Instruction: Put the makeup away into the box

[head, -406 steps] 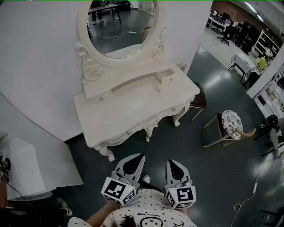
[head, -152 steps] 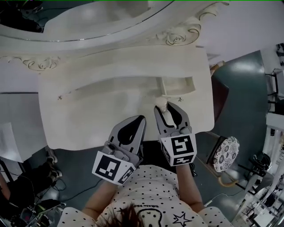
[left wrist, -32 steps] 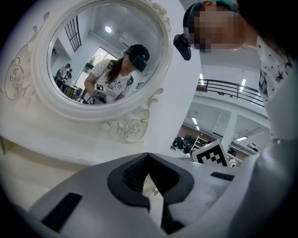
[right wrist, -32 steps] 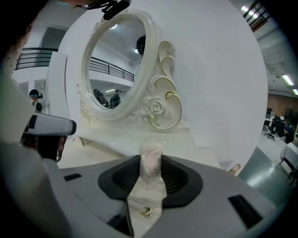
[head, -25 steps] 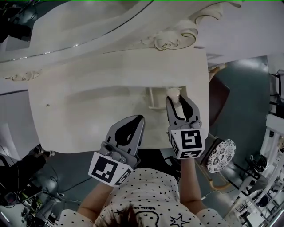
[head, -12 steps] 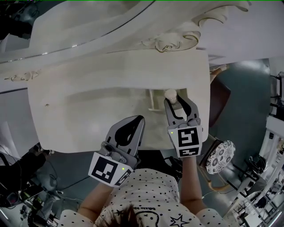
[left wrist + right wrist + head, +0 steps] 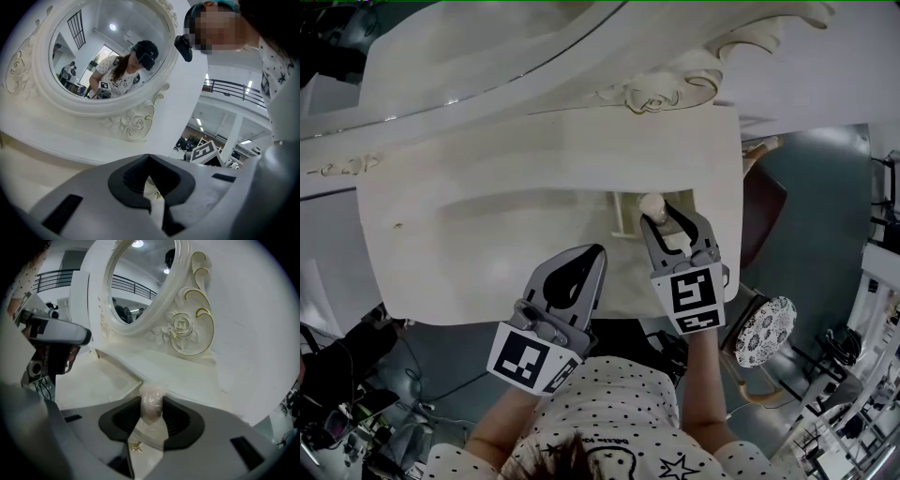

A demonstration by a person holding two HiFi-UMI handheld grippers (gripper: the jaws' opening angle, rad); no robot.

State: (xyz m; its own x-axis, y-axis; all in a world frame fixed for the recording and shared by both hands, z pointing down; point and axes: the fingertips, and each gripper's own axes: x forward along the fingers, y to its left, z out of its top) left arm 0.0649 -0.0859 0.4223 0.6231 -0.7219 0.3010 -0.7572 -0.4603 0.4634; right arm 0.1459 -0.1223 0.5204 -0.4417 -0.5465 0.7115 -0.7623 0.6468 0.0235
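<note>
Right claw (image 7: 666, 223) pinches the makeup (image 7: 152, 401), a small, soft-looking, pale pink round lump in shiny clear wrap, between its black ribbed pads, just over the little open white box (image 7: 619, 214) on the smooth cream table (image 7: 487, 244), while the left claw (image 7: 592, 255) is closed on nothing.

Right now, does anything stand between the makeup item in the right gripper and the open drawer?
Nothing visible does. The right gripper holds the pale makeup item in its jaws over the open drawer, with no lid or other object between them.
</note>
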